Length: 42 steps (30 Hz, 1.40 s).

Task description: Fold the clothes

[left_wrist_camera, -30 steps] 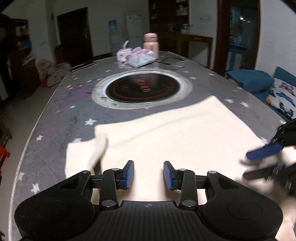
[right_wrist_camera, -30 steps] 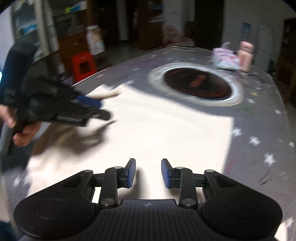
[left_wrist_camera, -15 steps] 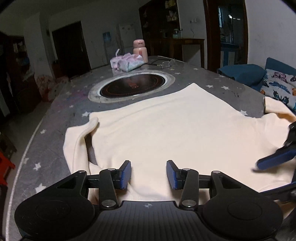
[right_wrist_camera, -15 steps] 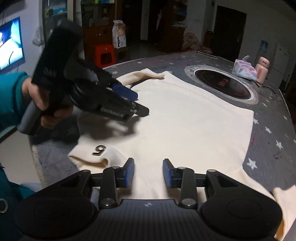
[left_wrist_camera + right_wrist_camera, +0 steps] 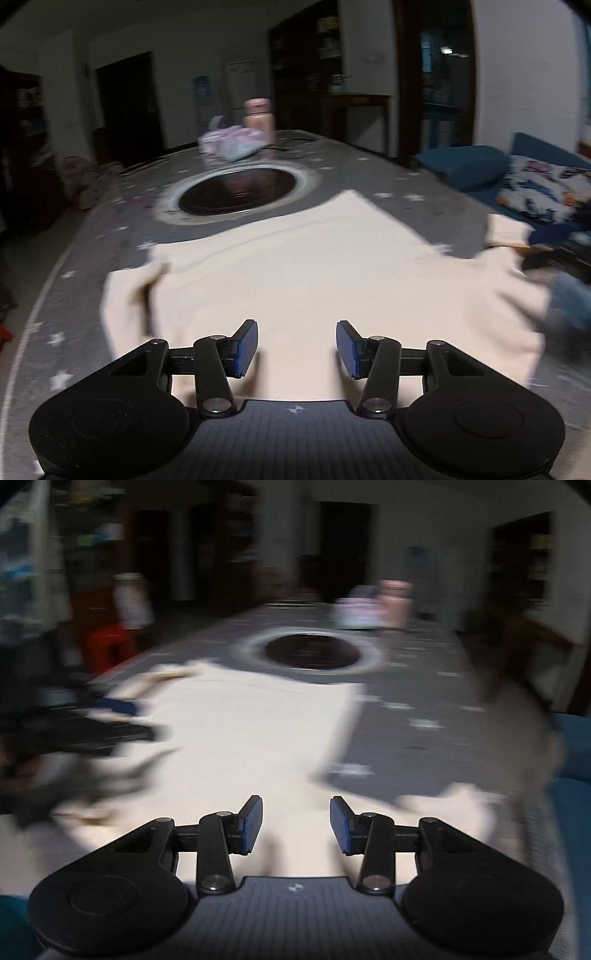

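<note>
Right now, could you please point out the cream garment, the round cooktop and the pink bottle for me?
cream garment (image 5: 314,280): left wrist view, middle of its flat body.
round cooktop (image 5: 238,190): left wrist view, centre of the dark glass.
pink bottle (image 5: 258,118): left wrist view, its side wall.

Both wrist cams sit low, close over the cream garment (image 5: 295,273), facing along the table (image 5: 92,236). Shared: garment, round cooktop (image 5: 312,652). Right view blurred.
</note>
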{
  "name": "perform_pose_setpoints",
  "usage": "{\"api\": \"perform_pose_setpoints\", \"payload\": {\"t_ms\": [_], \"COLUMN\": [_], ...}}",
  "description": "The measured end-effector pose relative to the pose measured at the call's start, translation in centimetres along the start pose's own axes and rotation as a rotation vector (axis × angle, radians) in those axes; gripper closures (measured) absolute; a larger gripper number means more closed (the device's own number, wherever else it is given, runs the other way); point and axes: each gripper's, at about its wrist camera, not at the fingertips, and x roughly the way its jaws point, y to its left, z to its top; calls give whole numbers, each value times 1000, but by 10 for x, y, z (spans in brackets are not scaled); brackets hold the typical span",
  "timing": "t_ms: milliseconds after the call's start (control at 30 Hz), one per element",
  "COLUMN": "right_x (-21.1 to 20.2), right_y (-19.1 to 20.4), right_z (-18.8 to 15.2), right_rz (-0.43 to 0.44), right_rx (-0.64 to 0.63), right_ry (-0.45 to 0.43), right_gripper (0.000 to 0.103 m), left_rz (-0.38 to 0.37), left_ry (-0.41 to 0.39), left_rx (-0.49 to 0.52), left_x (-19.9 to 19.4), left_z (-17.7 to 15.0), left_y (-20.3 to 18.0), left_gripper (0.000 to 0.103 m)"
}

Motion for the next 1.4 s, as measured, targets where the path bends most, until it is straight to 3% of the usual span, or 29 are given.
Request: {"api": "perform_pose_setpoints", "payload": {"t_ms": [133,233,300,367,533,633,867,1000,1200,1400], "right_x": [19,31,36,38,23,11,5,11,23,34], "right_y": [-27,-40,-41,-46,-66,-86,-115,-111,-106,-100], "right_z": [-4,-10,-13,-15,-20,-30,-51,-46,-38,-29], "right_rz": [-172,-185,-205,-238,-319,-371,-477,-439,-370,-307], "right_rx": [-17,-12,-36,-24,94,177,287,281,269,261], "right_ry": [26,69,78,74,9,-13,29,28,33,37], "right_gripper": [64,66,72,87,98,98,94,93,81,75], "left_rz": [-83,-124,-147,-165,-173,-176,-176,-173,-164,-79], "left_ry": [6,20,29,40,51,52,52,54,61,35], "left_rx": [27,53,71,92,116,115,122,115,96,47], "left_x": [-1,1,1,3,3,3,1,0,-6,-13], "left_z": [-1,-5,-8,-11,-19,-20,-21,-21,-19,-7], "left_y": [-22,-34,-41,-45,-49,-49,-50,-51,-44,-14], "left_gripper": [52,52,52,51,51,51,50,50,49,44]}}
